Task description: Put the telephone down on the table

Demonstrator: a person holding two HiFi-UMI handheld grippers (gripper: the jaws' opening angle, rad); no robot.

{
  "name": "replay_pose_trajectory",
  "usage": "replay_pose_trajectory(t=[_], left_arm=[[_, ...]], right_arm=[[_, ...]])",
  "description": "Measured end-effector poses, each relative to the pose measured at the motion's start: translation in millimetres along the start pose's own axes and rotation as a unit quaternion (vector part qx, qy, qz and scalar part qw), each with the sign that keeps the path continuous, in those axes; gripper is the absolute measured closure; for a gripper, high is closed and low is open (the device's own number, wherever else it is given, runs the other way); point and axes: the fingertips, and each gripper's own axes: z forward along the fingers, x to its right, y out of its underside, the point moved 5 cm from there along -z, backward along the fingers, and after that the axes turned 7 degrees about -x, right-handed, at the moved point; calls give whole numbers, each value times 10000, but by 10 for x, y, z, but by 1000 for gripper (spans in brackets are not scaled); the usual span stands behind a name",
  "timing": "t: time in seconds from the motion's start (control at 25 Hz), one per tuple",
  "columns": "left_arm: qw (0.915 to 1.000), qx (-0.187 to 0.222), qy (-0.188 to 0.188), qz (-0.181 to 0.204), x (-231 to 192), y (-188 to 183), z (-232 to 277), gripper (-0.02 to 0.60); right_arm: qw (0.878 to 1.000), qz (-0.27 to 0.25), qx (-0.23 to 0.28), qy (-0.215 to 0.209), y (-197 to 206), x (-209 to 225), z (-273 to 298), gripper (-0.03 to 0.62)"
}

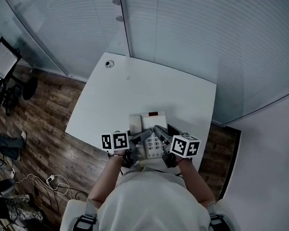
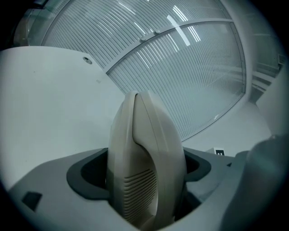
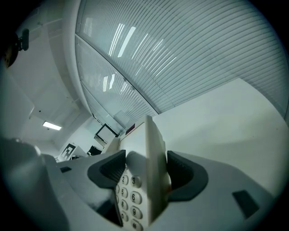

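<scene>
We find the telephone at the near edge of the white table, directly in front of the person and held between both tools. We cannot tell from any view whether its base rests on the tabletop or hangs just above it.

The left gripper is clamped on the beige handset. Its own view shows both dark pads pressed against the handset's sides, with the slotted earpiece end facing the camera and standing upright.

The right gripper is clamped on the right edge of the telephone's body. Its own view shows the jaws narrow, with the thin casing wall between them and the keypad just to the left of that wall.

In the head view the two grippers converge on the telephone from the near side, with their marker cubes just outside it on either side.

A small round port sits at the far left corner of the table, well apart from the telephone. A glass wall with blinds stands beyond the table. A wooden floor lies to the left.
</scene>
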Motion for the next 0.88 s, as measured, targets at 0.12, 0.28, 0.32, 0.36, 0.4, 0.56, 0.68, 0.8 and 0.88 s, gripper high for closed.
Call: replay_pose_trajectory(t=[0.12, 0.28, 0.32, 0.36, 0.4, 0.56, 0.68, 0.8, 0.88], left_arm=[[9999, -57, -50, -76, -97, -30, 90, 147], [9997, -168, -99, -136, -189, -15, 197, 147], [9997, -191, -107, -133, -206, -11, 217, 147], [9996, -215, -113, -117, -221, -10, 235, 147], [9996, -247, -116, -92, -237, -10, 252, 147], [9993, -360, -114, -6, -296, 1, 324, 147], [9990, -417, -160, -26, -326, 7, 367, 147], [9984, -514, -228, -60, -405, 20, 405, 147], [9980, -568, -254, -83, -447, 22, 431, 147]], right_arm=[[10000, 33, -61, 38, -5, 103, 91, 296], [9998, 126, -109, 70, 33, 228, 156, 296], [9998, 143, -116, 79, 44, 252, 167, 296], [9998, 156, -120, 90, 50, 273, 179, 296], [9997, 166, -121, 98, 56, 293, 191, 296], [9997, 216, -84, 108, 86, 362, 228, 296], [9994, 303, -99, 134, 117, 422, 247, 295], [9990, 422, -122, 114, 164, 479, 312, 295], [9986, 488, -137, 123, 188, 519, 347, 296]])
